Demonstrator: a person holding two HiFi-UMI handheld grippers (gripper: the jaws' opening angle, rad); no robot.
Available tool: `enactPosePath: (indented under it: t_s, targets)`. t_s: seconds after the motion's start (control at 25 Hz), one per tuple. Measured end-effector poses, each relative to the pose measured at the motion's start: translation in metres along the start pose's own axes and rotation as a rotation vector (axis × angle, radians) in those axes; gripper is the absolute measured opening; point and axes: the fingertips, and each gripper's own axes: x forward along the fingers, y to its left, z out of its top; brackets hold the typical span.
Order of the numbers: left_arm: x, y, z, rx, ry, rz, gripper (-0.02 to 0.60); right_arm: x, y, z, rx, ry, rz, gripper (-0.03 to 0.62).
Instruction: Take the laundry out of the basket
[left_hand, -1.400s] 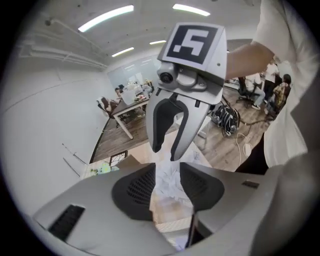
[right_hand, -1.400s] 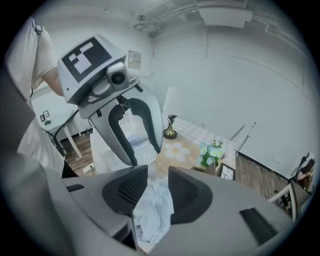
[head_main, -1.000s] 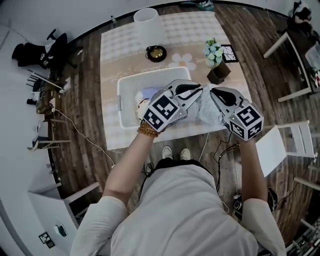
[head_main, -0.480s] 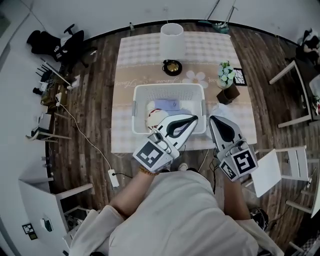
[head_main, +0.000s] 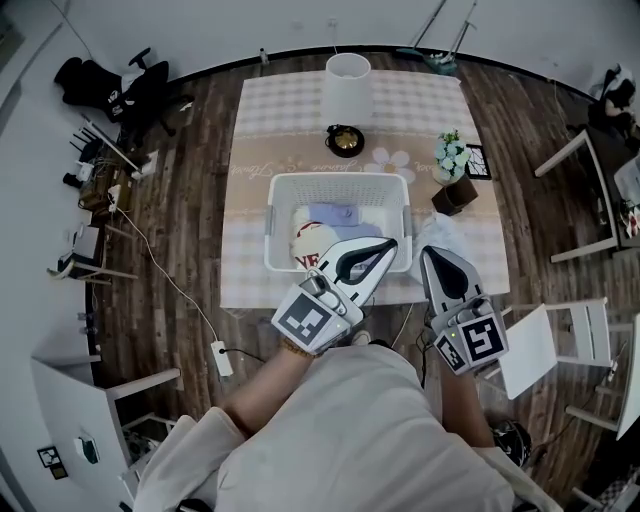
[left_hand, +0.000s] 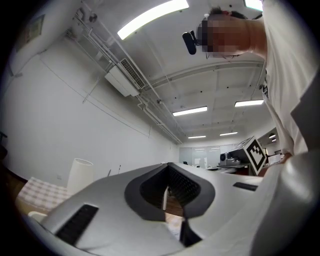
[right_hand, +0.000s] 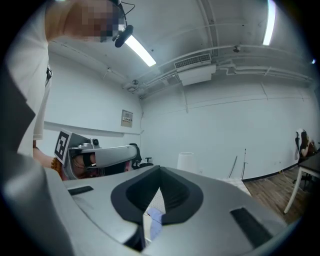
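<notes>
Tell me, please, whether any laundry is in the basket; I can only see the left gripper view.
Observer: Yes. In the head view the basket holds a white garment with red lettering and a pale blue folded piece.
Operator: Has anything been taken out already?
Observer: One pale garment lies on the table, just right of the basket.
Operator: Is the right claw carrying anything?
Observer: No. The right gripper view shows it shut and empty.
</notes>
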Motion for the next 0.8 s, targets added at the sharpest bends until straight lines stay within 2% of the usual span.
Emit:
enactPosePath:
  t_s: [0.28, 0.68, 0.8]
  targets:
    - [-0.022, 0.016, -0.001, 0.024, 0.021, 0.081, 0.026, 0.016, 0.013, -0.006, 0.002, 0.015, 0.025, -0.003]
    - [-0.097, 0.059, 0.004, 0.054, 0.039, 0.28, 0.025, 0.072, 0.086, -0.007, 0.013, 0.005, 0.218, -0.003]
    - [-0.116, 0.066, 0.002, 0.05, 0.044, 0.323, 0.023, 0.081, 0.102, -0.007, 0.028, 0.0, 0.25, -0.002]
